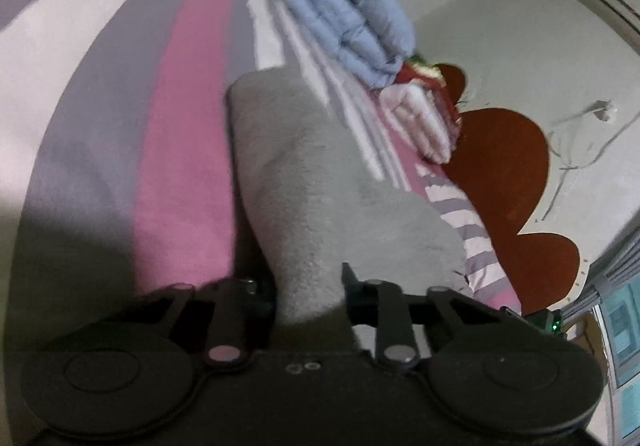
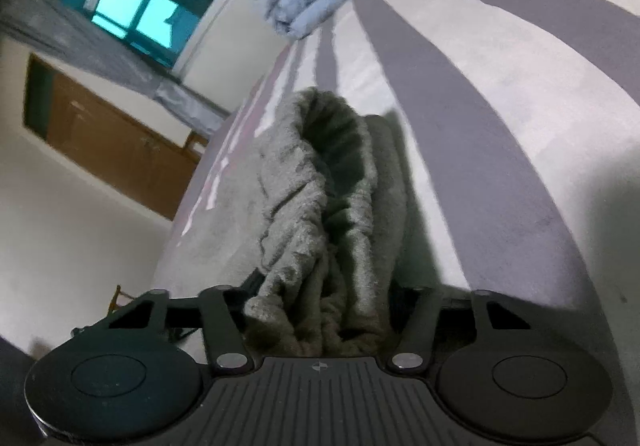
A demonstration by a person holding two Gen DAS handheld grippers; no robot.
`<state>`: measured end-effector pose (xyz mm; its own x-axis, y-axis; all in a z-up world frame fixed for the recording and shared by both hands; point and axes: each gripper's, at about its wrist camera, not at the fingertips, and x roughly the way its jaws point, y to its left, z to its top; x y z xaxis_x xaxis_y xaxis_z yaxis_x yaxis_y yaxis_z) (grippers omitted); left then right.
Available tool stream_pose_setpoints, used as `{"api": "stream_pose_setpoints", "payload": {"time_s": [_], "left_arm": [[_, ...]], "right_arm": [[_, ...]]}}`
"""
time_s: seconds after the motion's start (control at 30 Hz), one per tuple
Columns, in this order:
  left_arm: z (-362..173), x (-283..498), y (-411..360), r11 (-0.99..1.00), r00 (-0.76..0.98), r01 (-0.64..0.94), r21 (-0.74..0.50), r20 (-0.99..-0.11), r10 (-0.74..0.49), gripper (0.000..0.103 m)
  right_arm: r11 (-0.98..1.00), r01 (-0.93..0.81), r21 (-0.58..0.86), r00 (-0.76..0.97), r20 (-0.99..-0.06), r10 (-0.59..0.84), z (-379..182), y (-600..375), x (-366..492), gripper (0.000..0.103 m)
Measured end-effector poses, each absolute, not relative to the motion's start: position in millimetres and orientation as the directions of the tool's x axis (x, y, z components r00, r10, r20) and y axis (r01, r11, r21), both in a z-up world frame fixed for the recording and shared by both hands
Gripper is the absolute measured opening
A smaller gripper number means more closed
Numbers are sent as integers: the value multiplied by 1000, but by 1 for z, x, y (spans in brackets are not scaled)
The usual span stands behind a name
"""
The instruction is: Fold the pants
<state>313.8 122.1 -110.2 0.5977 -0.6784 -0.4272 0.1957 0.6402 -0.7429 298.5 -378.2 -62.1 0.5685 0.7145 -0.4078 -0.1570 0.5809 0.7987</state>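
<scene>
Grey pants [image 1: 320,182] lie on a striped bed [image 1: 180,126]. Left gripper [image 1: 310,286] jaws clench one end; right gripper [image 2: 320,310] jaws hold the bunched waistband. Next, likely lift and fold over evenly.

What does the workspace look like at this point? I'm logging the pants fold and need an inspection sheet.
Surface: bed cover striped pink, grey and white.
Job's things: grey fleece pants lie bunched on the cover; their gathered waistband gapes in the right wrist view.
Clutter: folded light-blue blanket beyond the pants; pink-and-white folded cloth beside it, with a small red item only partly visible.
Grippers: left gripper shut on the pants; right gripper has bunched pants between its jaws, grip not certain.
Cables: white cable along the wall.
Surroundings: reddish-brown headboard, window, wooden cabinet.
</scene>
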Motion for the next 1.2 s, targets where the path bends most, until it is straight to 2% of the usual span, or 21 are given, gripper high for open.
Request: {"api": "stream_pose_setpoints", "payload": {"time_s": [0.13,0.3,0.47,0.5,0.53,0.57,0.6,0.63,0.73,0.8,0.83,0.93,1.0,1.03,1.1,1.2], "left_arm": [[-85,318,123,635,628,258,-728,-374,-683,14],[-71,363,141,676,656,253,-692,-391,-646,14],[-64,424,157,731,673,232,-642,-437,-597,15],[-69,435,158,746,671,216,-629,-460,-582,24],[-78,447,155,779,671,189,-598,-500,-547,53],[-86,452,152,832,682,162,-530,-549,-483,71],[-90,450,148,875,708,184,-448,-557,-434,85],[-93,445,142,905,736,218,-366,-547,-398,92],[-89,432,138,927,763,192,-321,-546,-347,98],[-82,410,143,941,782,152,-301,-546,-300,98],[-82,394,149,945,791,143,-294,-540,-288,98],[-81,345,174,944,816,96,-316,-518,-256,98],[-82,322,183,944,826,9,-330,-530,-193,98],[-83,310,181,946,823,-25,-323,-543,-164,98],[-82,280,177,948,853,-64,-313,-511,-111,98],[-71,256,160,962,834,-104,-253,-549,-54,97]], "right_arm": [[559,-241,793,595,-335,731,-39,-374,304,49],[554,-292,780,577,-318,752,-27,-355,360,49],[549,-280,788,560,-330,760,-40,-319,440,49],[559,-266,786,559,-347,753,-47,-318,453,50],[578,-233,782,554,-382,740,-61,-316,467,56],[601,-186,777,534,-434,726,-74,-312,478,65],[605,-192,773,515,-445,732,-84,-309,483,66],[610,-231,758,519,-434,736,-86,-308,481,67],[614,-252,748,514,-434,740,-83,-313,474,68],[633,-247,734,569,-419,708,-73,-329,460,83],[651,-247,718,606,-410,682,-66,-338,454,103],[742,-247,623,670,-444,595,-60,-372,404,103],[802,-270,532,692,-472,546,-60,-384,361,103],[826,-273,492,705,-482,520,-61,-387,339,103],[854,-261,451,719,-499,484,-64,-389,304,103],[893,-230,386,736,-531,419,-61,-373,267,103]]}}
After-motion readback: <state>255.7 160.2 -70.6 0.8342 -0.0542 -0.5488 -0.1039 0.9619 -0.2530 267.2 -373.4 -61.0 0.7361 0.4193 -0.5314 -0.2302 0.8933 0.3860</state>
